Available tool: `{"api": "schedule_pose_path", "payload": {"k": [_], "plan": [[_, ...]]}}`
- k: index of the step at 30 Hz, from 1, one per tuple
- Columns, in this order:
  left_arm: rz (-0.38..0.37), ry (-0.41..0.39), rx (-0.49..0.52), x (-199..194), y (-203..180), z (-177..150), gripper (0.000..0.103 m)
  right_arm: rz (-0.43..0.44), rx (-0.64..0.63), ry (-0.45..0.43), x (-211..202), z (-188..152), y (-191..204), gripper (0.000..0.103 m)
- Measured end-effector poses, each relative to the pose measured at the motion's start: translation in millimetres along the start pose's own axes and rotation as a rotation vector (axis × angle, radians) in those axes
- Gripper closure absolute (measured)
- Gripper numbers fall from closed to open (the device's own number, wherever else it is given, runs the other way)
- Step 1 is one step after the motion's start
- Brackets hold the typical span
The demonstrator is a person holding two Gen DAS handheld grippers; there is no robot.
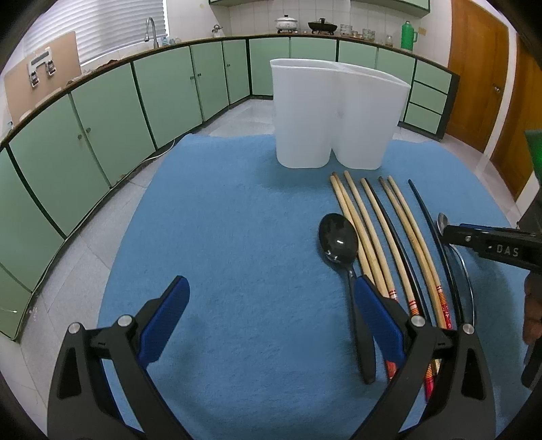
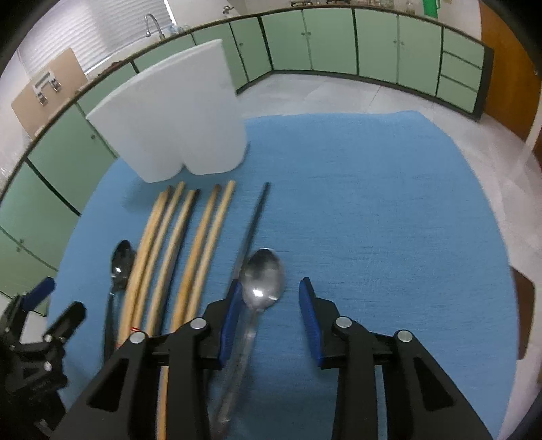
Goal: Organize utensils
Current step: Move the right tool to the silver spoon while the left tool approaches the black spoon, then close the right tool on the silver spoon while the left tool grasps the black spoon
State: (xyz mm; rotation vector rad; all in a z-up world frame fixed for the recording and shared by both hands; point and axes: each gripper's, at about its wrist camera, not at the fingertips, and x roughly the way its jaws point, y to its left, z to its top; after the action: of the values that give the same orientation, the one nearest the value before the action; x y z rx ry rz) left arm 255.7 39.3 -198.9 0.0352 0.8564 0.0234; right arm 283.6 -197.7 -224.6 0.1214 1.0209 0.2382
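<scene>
A white two-compartment utensil holder (image 1: 338, 115) stands at the far side of the blue mat (image 1: 237, 237); it also shows in the right wrist view (image 2: 176, 125). Several wooden chopsticks (image 1: 379, 237) and black chopsticks (image 1: 430, 233) lie in a row before it. A black spoon (image 1: 338, 240) lies at the row's left, its handle just inside my open left gripper's (image 1: 274, 301) right finger. A silver spoon (image 2: 262, 281) lies between the fingers of my open right gripper (image 2: 271, 298), close to the left finger. The right gripper (image 1: 450, 233) shows over it in the left wrist view.
Green kitchen cabinets (image 1: 111, 111) run along the walls, with a sink tap (image 1: 150, 30) on the left counter and pots (image 1: 286, 23) on the far counter. A wooden door (image 1: 477, 67) is at the right. The mat's edge drops to a tiled floor (image 1: 78, 264).
</scene>
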Motion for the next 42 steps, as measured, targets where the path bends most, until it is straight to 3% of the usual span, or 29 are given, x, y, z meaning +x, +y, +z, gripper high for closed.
{"api": "schedule_pose_path", "payload": {"k": [5,12,18,22,27,31,32,42], "plan": [[-0.003,0.008,-0.005,2.6,-1.6,-1.2,0.008,0.003,0.016,0.005,-1.1,0.7,-7.6,0.069],[-0.003,0.006,-0.001,-0.2,-1.0,-2.4,0.008,0.015,-0.039,0.026,0.4,-3.2,12.2,0.068],[-0.002,0.012,0.001,0.9,-1.9,-3.1,0.008,-0.095,-0.087,0.01,4.7,-8.0,16.0,0.069],[0.0,0.015,-0.001,2.6,-1.6,-3.4,0.008,-0.105,-0.096,0.008,1.8,-10.8,9.9,0.069],[-0.004,0.018,-0.002,4.0,-2.6,-2.1,0.008,-0.023,-0.02,0.016,5.3,-1.5,3.6,0.067],[-0.005,0.014,0.001,4.2,-3.0,-0.5,0.008,-0.039,-0.019,0.014,15.0,8.2,5.3,0.068],[-0.004,0.011,0.001,4.2,-3.2,0.7,0.008,-0.049,-0.025,0.016,16.8,9.4,7.1,0.074],[-0.014,0.012,0.022,31.8,-22.2,20.2,0.008,-0.071,-0.045,0.005,10.3,0.1,6.2,0.074]]}}
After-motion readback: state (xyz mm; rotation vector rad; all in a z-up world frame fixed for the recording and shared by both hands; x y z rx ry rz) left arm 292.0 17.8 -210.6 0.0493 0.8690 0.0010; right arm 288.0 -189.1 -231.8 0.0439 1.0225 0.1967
